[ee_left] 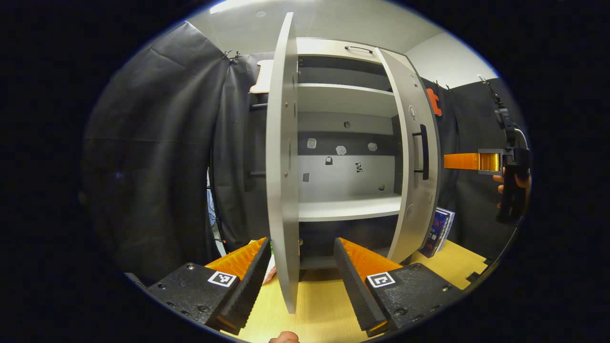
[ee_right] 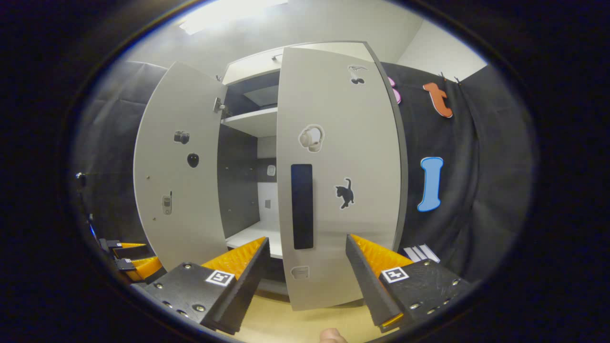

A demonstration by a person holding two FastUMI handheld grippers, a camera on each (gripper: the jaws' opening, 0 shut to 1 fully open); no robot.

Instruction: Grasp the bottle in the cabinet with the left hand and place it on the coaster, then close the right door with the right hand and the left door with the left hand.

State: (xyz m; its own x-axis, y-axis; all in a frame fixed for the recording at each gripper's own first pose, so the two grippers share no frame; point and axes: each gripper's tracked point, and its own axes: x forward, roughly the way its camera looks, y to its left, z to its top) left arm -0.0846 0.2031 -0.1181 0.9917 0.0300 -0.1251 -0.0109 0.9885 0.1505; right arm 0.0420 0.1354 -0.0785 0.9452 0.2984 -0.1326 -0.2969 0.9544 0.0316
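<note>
The grey cabinet (ee_left: 348, 209) stands on the wooden table with both doors swung out. Its shelves are bare. The left door (ee_left: 282, 157) is edge-on to me, in line with the gap of my open left gripper (ee_left: 300, 243), whose fingers do not touch it. My right gripper (ee_right: 307, 240) is open, facing the right door (ee_right: 343, 157) just below its black handle (ee_right: 302, 206). In the left gripper view, the right gripper (ee_left: 472, 161) hovers beyond the right door (ee_left: 414, 157), held by a hand. A pinkish sliver (ee_left: 271, 275) peeks from behind the left door, too hidden to identify.
Books (ee_left: 439, 231) lean against the booth wall to the right of the cabinet. The wooden table (ee_left: 324, 309) runs under both grippers. In the right gripper view, the left gripper (ee_right: 128, 262) sits low at the left, near the left door (ee_right: 176, 166). Black cloth hangs on both sides.
</note>
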